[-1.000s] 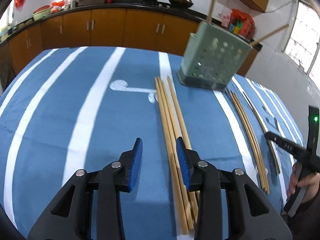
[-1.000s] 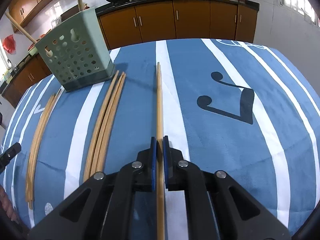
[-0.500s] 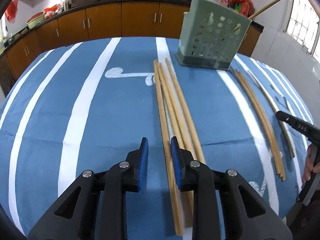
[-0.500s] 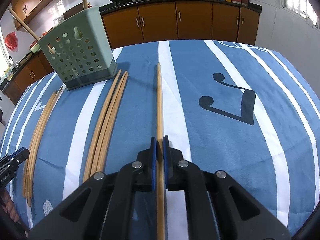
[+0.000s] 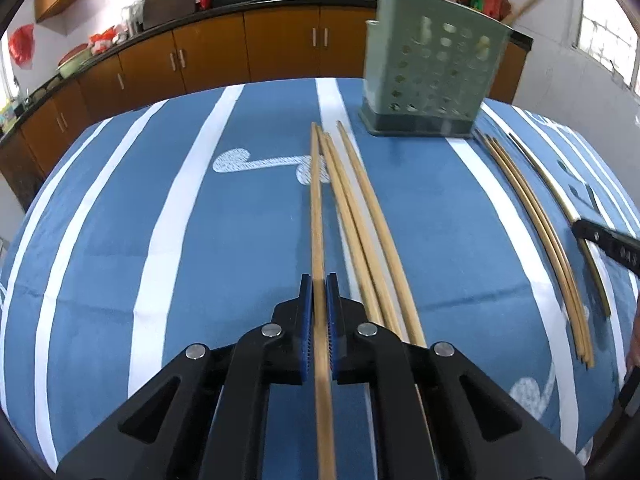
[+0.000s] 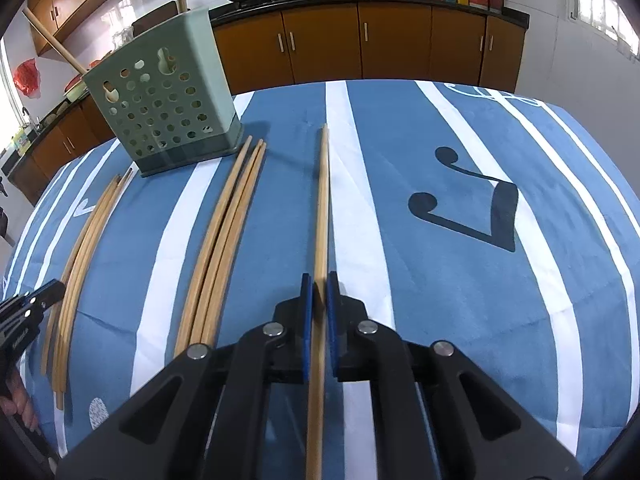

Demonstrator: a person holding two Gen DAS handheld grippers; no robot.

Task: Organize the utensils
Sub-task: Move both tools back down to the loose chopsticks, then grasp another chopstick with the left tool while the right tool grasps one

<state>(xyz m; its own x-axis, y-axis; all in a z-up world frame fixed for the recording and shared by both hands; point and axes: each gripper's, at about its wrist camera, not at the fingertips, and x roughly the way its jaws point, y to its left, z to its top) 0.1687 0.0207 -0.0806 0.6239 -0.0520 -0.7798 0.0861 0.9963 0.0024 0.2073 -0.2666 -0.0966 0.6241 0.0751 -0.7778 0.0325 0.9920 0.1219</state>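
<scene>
Pick-up step: L hand-held gripper (image 5: 319, 290) clamped on one chopstick (image 5: 316, 208) lying mid-worktop; R hand-held gripper (image 6: 319, 290) clamped on another chopstick (image 6: 321, 200). Next, likely: lift both, tip upright, drop into green holder (image 6: 164, 96) at far edge.

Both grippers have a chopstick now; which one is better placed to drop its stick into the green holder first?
Probably right. The right gripper holds a lone chopstick, apart from other sticks. The left gripper's chopstick touches neighbouring chopsticks. The green holder looks similarly near both.

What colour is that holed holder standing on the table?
Pale sage green with a darker base; the holder shows best in the right wrist view.
</scene>
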